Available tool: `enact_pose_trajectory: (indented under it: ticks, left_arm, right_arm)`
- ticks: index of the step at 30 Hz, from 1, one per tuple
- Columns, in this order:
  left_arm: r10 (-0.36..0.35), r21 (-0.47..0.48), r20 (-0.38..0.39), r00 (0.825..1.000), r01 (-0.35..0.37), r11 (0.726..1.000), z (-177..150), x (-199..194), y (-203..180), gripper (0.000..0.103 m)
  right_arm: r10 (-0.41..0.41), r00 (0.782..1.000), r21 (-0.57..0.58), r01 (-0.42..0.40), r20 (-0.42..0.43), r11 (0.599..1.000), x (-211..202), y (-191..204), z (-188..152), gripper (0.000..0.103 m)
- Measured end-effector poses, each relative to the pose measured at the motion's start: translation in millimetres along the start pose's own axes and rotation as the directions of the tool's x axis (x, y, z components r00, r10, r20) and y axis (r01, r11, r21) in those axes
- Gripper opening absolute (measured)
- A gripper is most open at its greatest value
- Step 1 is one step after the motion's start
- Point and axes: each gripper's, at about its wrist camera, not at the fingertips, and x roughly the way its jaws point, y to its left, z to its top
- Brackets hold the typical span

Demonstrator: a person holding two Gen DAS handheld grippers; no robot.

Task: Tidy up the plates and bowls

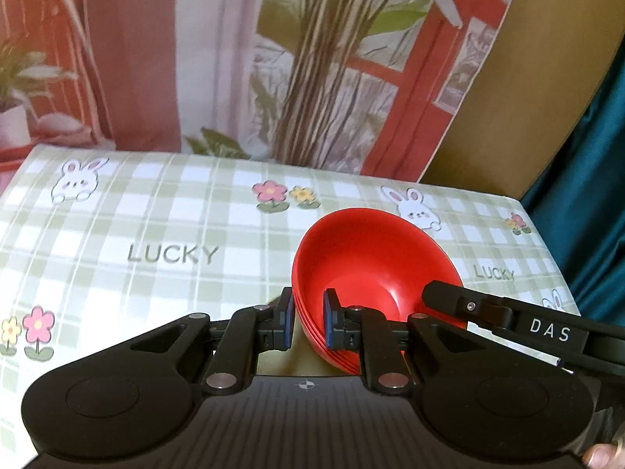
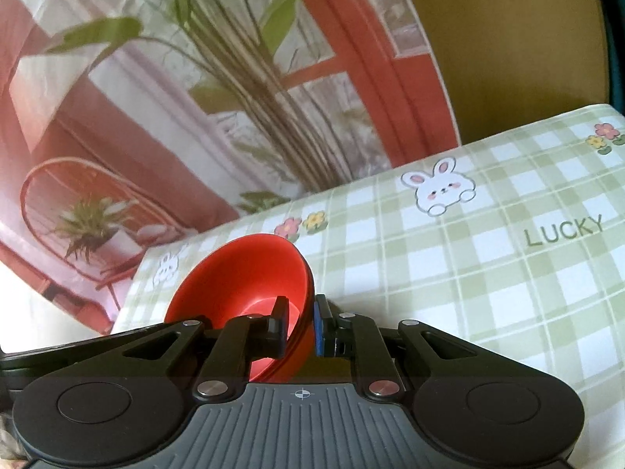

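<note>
A stack of red bowls (image 1: 371,265) sits nested over the checked tablecloth (image 1: 156,234). My left gripper (image 1: 308,322) is shut on the stack's left rim, one finger outside and one inside. My right gripper (image 2: 299,326) is shut on the opposite rim of the same red bowls (image 2: 242,273), its left finger inside the bowl and its right finger outside. The right gripper's black body (image 1: 508,312) shows at the bowls' right side in the left wrist view. Whether the stack rests on the cloth or is lifted, I cannot tell.
The table carries a green-and-white checked cloth (image 2: 488,273) with rabbits, flowers and "LUCKY" print. A printed backdrop (image 1: 273,58) of plants and a red window frame hangs behind the table's far edge. A teal curtain (image 1: 593,156) hangs at the right.
</note>
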Motion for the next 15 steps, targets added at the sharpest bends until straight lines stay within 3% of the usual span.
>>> enact_pose_trajectory:
  ticks: [15]
  left_arm:
    - [0.043, 0.006, -0.026, 0.999, -0.043, 0.999, -26, 10, 14, 0.016]
  right_arm:
    - [-0.033, 0.998, -0.049, 0.03, -0.06, 0.998, 17, 8, -16, 0.013]
